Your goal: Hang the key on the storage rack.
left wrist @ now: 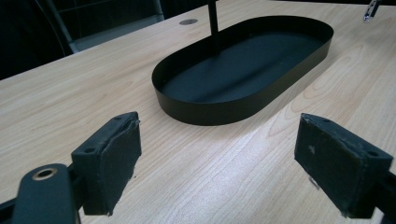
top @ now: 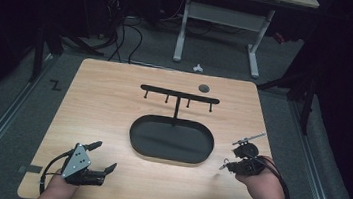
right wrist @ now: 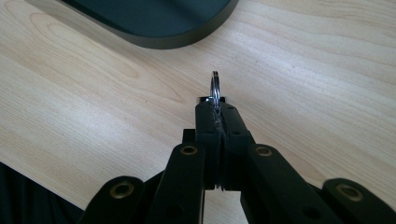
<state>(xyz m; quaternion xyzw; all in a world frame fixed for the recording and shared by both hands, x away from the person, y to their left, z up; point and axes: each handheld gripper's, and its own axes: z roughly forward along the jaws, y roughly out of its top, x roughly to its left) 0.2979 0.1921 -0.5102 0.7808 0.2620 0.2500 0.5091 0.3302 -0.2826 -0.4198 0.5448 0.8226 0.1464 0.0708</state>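
The right gripper [right wrist: 215, 105] has its jaws clenched on a small metal key ring [right wrist: 215, 86], which stands up thin-edge-on between the pads, just above the wooden bench [top: 109, 102]. In the high view the right gripper [top: 230, 161] sits near the right end of the black oval tray [top: 135, 135], with something slim and metallic sticking out of it (too small to name). So the pick-up looks done. What seems left is carrying the ring to the black stand [top: 179, 96] rising from the tray and slipping it over one of the pegs under its crossbar, all of which hang bare. The left gripper [left wrist: 217, 154] waits near the bench's front left corner, jaws released and wide apart, nothing between them.
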